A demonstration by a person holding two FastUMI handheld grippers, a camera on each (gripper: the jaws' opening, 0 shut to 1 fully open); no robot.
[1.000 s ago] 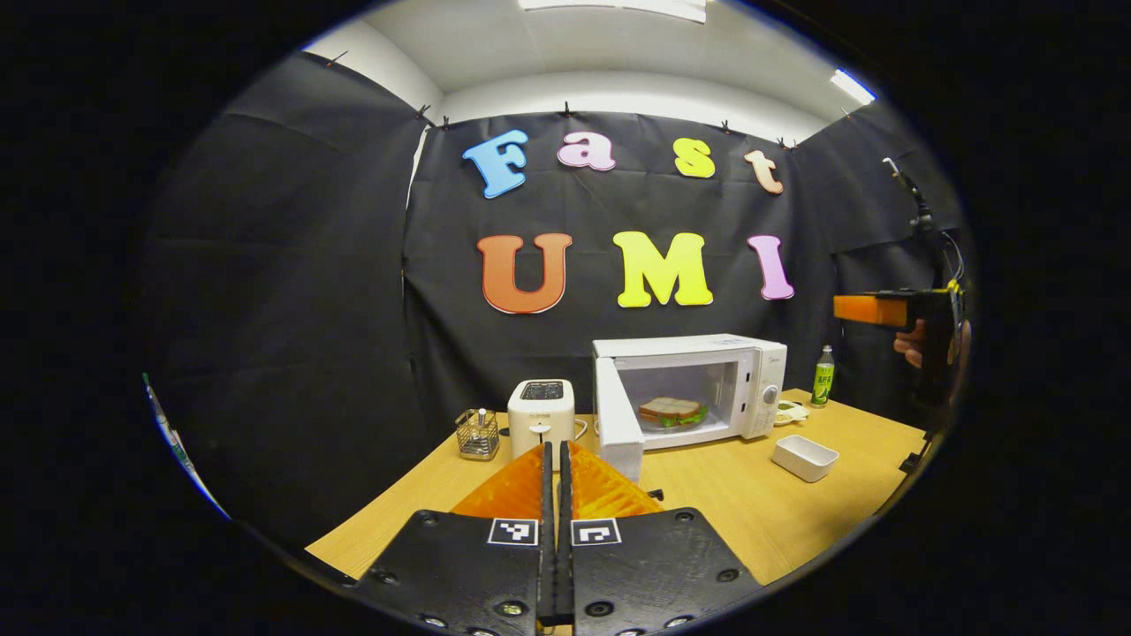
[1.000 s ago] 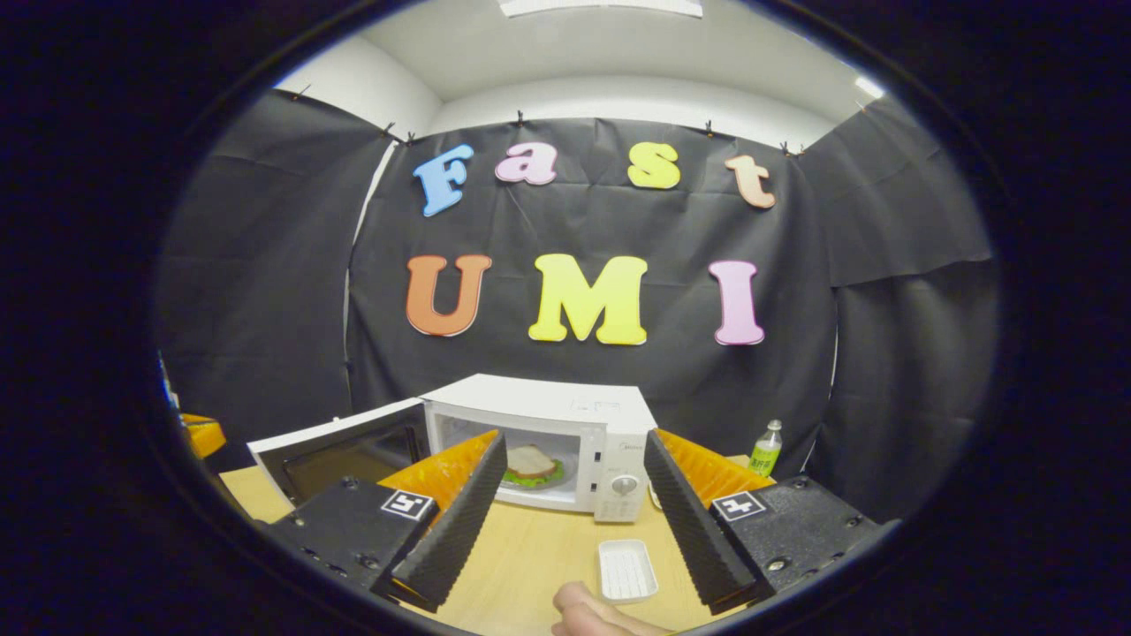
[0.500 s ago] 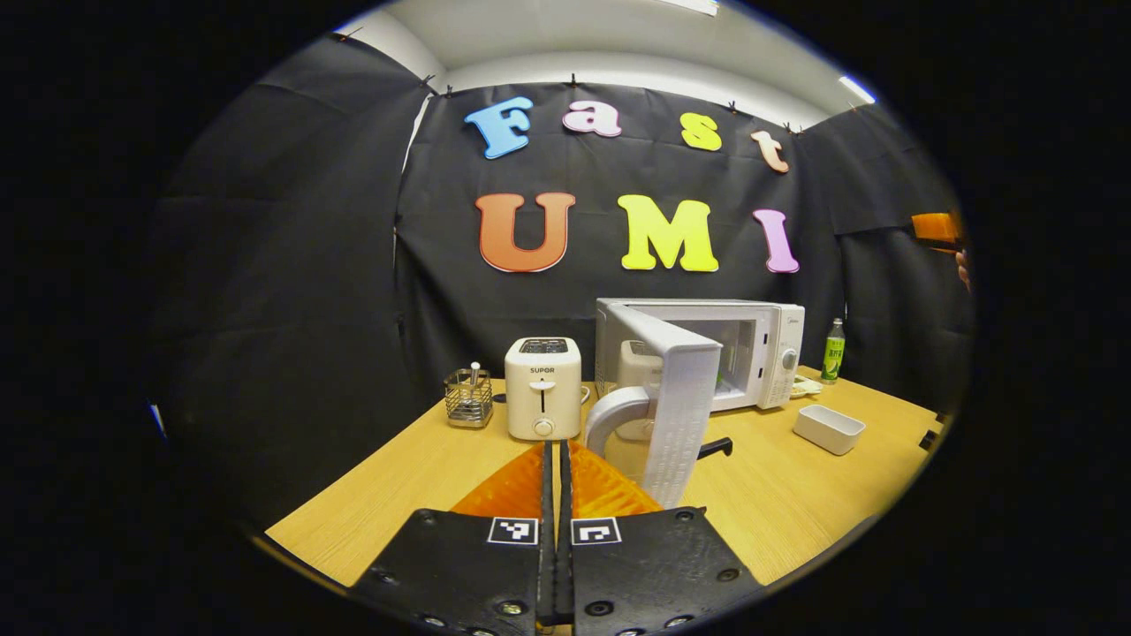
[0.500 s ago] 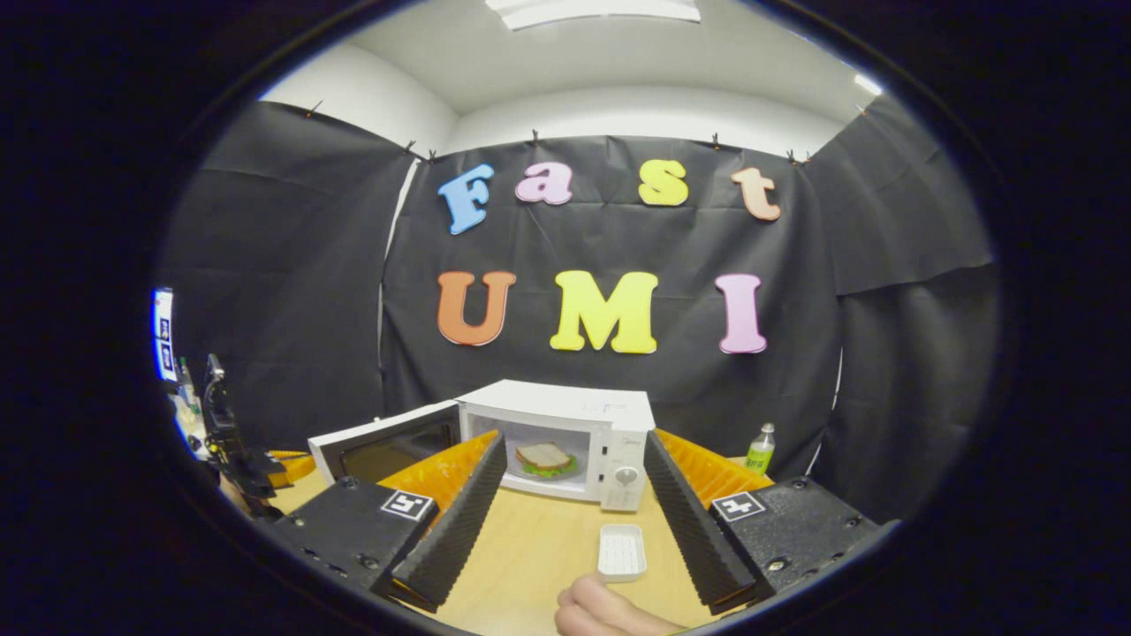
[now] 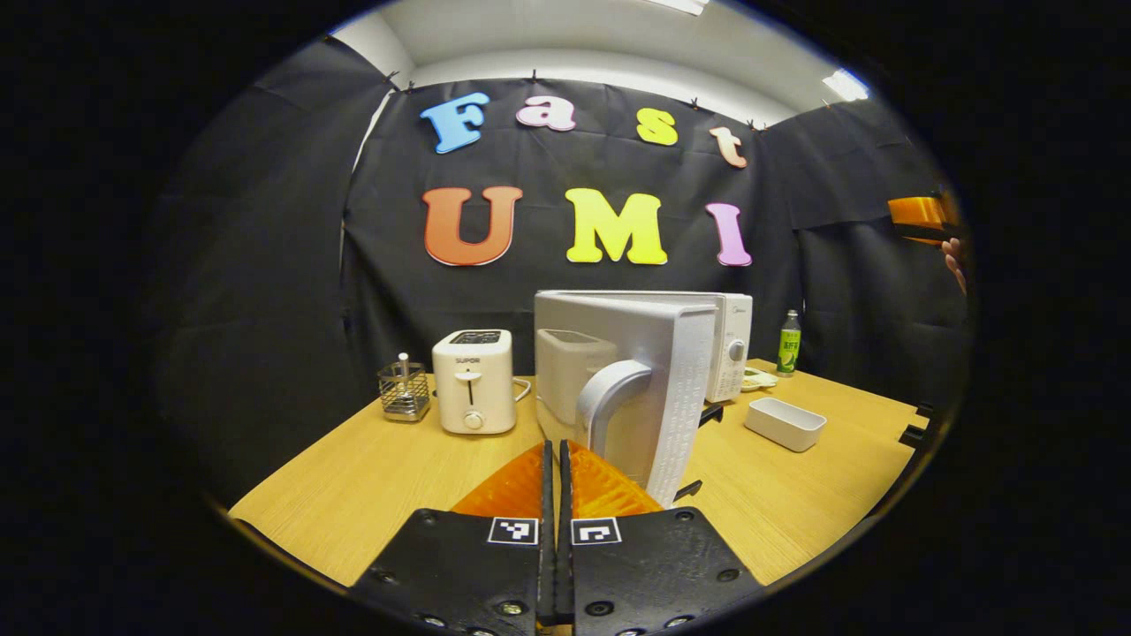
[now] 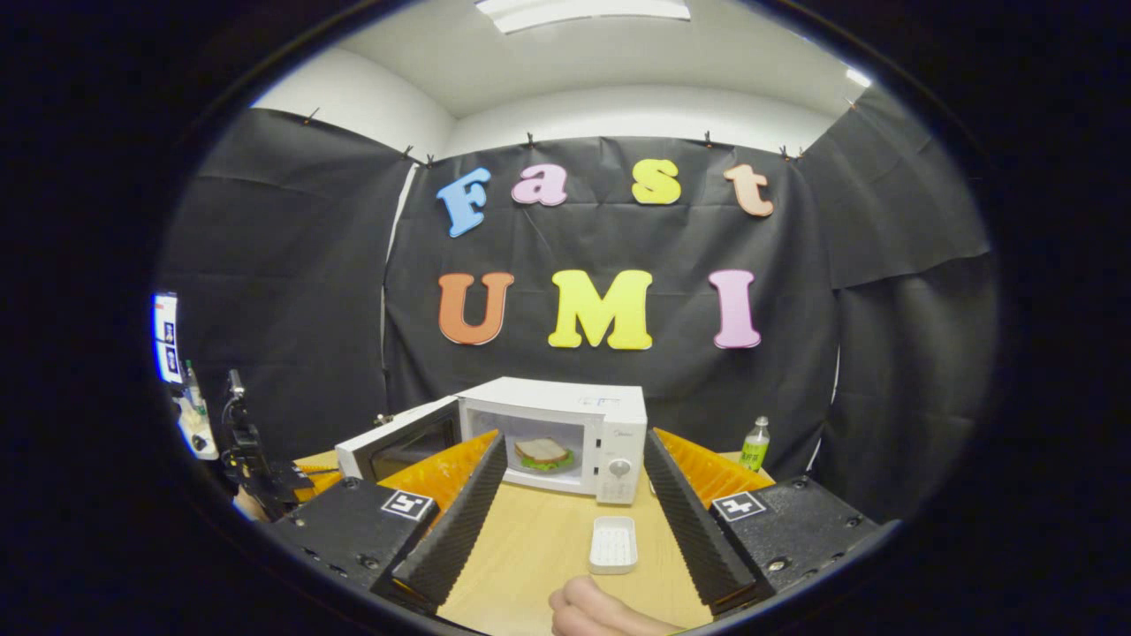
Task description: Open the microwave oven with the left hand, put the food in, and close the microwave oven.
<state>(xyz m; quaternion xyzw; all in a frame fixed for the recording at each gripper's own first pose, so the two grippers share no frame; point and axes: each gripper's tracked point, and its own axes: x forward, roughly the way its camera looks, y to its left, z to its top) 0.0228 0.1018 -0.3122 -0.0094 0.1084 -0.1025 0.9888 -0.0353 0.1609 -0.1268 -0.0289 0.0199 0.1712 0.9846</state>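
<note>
- In the left gripper view, a wire basket (image 5: 404, 395) is seen near the far left edge of the bench (image 5: 371, 477), and a white toaster (image 5: 474, 382) is placed just to its right.
- The left gripper (image 5: 555, 468) is pressed fully together with nothing between its fingers; it is held just before the handle (image 5: 606, 402) of the microwave door (image 5: 645, 380), which stands out toward the bench's front edge.
- Bare bench is left open to the left of the door.
- A white tray (image 5: 785, 423) and a green bottle (image 5: 788, 343) are placed toward the right edge.
- In the right gripper view, the sandwich (image 6: 542, 454) is seen inside the microwave (image 6: 565, 437), whose door is partly open.
- The right gripper (image 6: 573, 495) is spread wide and holds nothing; open bench lies between its fingers.
- A hand (image 6: 601, 614) is seen at the bottom edge.
</note>
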